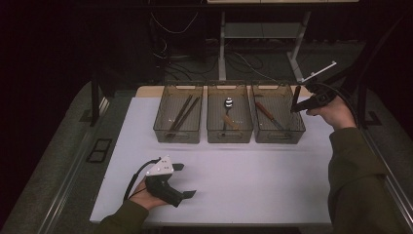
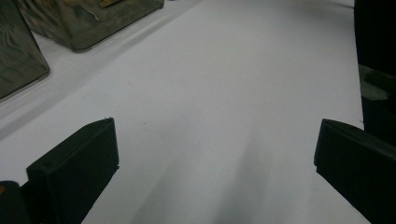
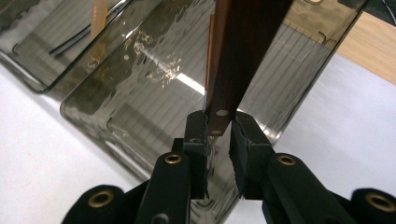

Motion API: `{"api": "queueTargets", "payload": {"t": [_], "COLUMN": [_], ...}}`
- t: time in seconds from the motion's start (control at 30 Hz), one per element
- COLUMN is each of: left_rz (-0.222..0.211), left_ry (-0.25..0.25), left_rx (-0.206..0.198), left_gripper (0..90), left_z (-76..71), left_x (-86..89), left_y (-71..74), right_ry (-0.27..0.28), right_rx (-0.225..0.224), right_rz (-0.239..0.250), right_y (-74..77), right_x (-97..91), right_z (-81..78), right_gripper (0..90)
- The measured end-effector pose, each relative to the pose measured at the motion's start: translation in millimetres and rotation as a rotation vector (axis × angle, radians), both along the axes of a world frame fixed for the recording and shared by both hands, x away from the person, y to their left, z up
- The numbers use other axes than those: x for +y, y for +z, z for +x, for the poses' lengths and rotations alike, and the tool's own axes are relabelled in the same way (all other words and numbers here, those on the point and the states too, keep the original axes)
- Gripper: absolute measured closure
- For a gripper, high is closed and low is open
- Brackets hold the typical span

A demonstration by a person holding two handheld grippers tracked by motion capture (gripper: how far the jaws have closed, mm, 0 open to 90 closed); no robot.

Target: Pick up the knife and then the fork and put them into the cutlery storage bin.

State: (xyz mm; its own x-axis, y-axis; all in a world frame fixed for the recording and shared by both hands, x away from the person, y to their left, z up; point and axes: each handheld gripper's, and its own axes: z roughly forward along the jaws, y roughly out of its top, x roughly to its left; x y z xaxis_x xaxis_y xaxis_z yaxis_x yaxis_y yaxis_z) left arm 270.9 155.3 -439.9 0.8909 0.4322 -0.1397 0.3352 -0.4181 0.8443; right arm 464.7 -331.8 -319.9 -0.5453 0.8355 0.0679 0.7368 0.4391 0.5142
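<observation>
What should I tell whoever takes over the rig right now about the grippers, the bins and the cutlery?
Right gripper: shut on a wooden-handled knife, held over the right-hand bin at the table's far right.
Left gripper: open, holding nothing, resting near the front left of the white table.
Bins: the left bin holds chopsticks, the middle bin holds a spoon, and the right-hand bin already holds one wooden-handled utensil.
Done: cutlery is sorted into the three bins.
Left: probably lower the held knife into the right-hand bin and release it.
</observation>
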Motion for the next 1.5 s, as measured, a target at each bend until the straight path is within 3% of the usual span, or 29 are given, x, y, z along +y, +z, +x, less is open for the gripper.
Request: {"api": "queueTargets", "payload": {"t": [0.2,0.5,0.7,0.97,1.1,1.23,1.37,1.5], "left_rz": [-0.002,-0.009,-0.008,0.000,0.003,0.004,0.007,0.010], "left_ry": [-0.001,0.001,0.001,0.002,0.005,0.011,0.020,0.029], "left_rx": [0.000,-0.001,-0.004,-0.013,-0.013,-0.014,-0.014,-0.014], "left_gripper": [0.0,0.0,0.0,0.0,0.0,0.0,0.0,0.0], "left_z": [-0.1,-0.2,-0.2,1.1,1.7,2.6,3.9,5.8], "left_x": [-0.1,-0.1,0.0,1.4,2.2,3.5,5.6,7.0], "left_y": [0.0,-0.2,0.1,0.5,0.7,1.0,1.2,0.5], "right_ry": [-0.015,-0.017,-0.042,-0.046,-0.061,-0.083,-0.087,-0.094], "right_rx": [0.005,0.017,-0.030,-0.099,-0.107,-0.151,-0.164,-0.217], "right_rz": [0.018,-0.004,0.045,0.115,0.159,0.164,0.179,0.169], "right_y": [-7.2,-22.6,-28.2,-34.4,-39.2,-42.2,-43.3,-42.4], "right_x": [5.9,20.4,20.6,16.8,12.6,12.2,12.3,15.0], "right_z": [11.4,27.2,26.9,17.3,11.0,1.6,-6.4,-17.1], "right_gripper": [77.0,75.5,59.9,41.0,35.1,30.3,24.6,19.9]}}
